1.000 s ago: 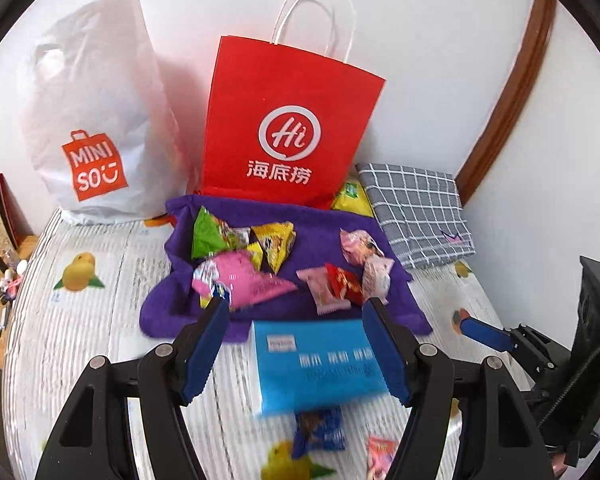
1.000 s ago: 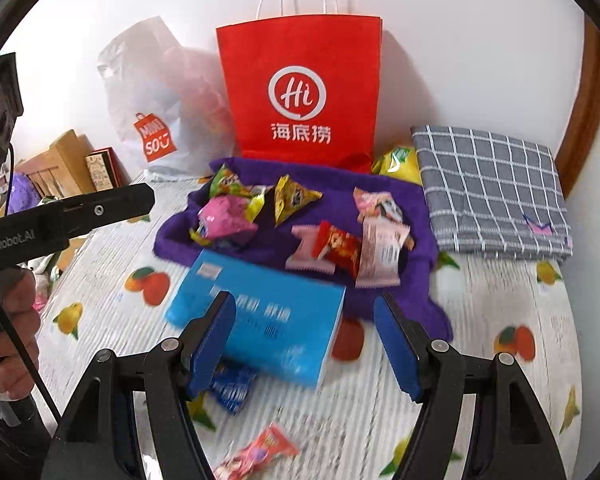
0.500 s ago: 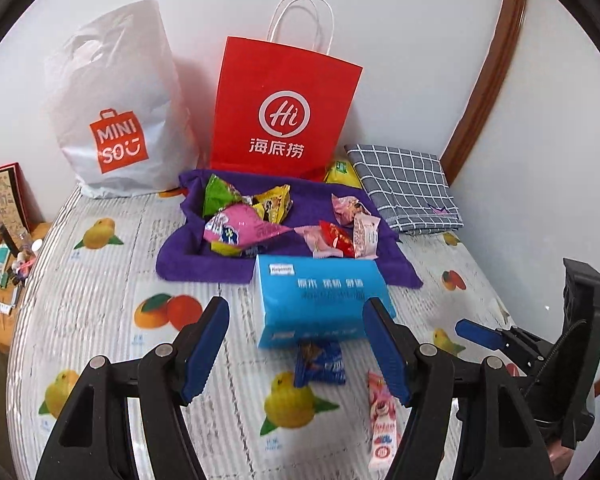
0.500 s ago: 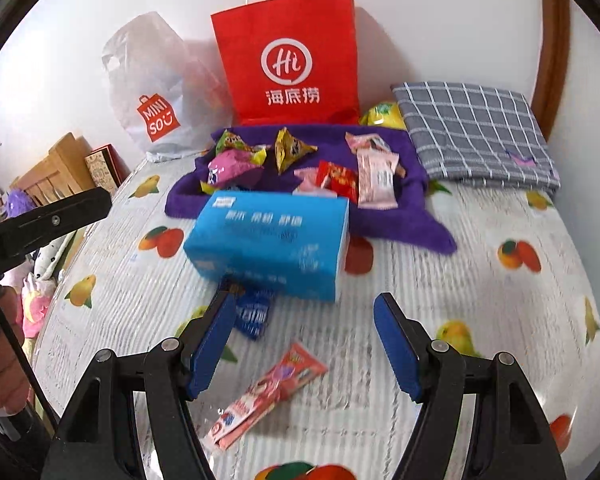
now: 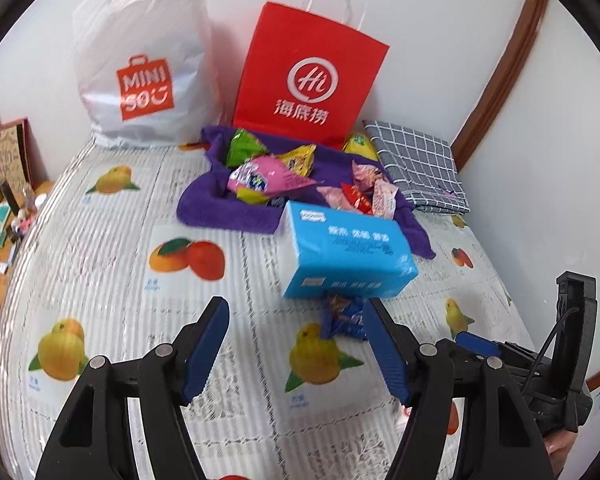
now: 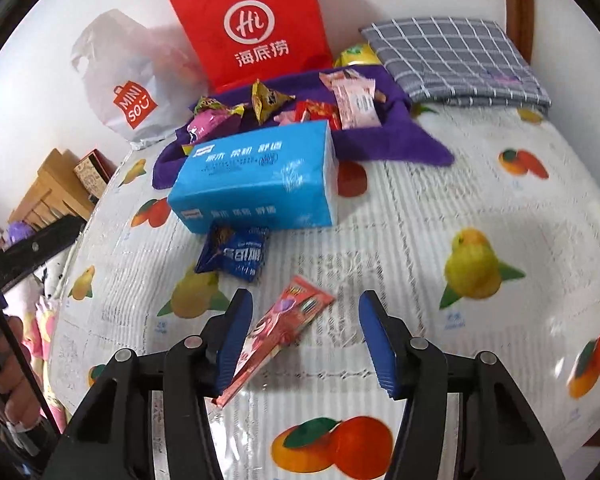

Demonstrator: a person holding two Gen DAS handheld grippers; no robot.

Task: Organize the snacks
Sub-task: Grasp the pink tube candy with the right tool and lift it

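Most snacks already gathered on the purple cloth, spread just behind the blue tissue box: a green packet, a pink packet, a yellow packet, a red one and pale pink bars all lying there in a loose heap. Two stragglers left on the fruit-print surface in front of the tissue box: a dark blue packet touching the box's near edge, and a long red-and-pink wrapper nearer the camera than that. Right claw angled down over the red-and-pink wrapper, jaws having just been closing, yet with daylight on both sides and the wrapper lying between them, its near end running under the left-hand pad; not clamped, as far as can be told. Left claw apart and empty, hanging over the surface in front of the tissue box, the dark blue packet just off its right pad. Behind the cloth, a red paper bag and a white plastic bag standing against the wall, with a folded checked cloth to the right of the tissue box and further back. Judged well along: two pieces to collect and set with the rest, probably the wrapper first.
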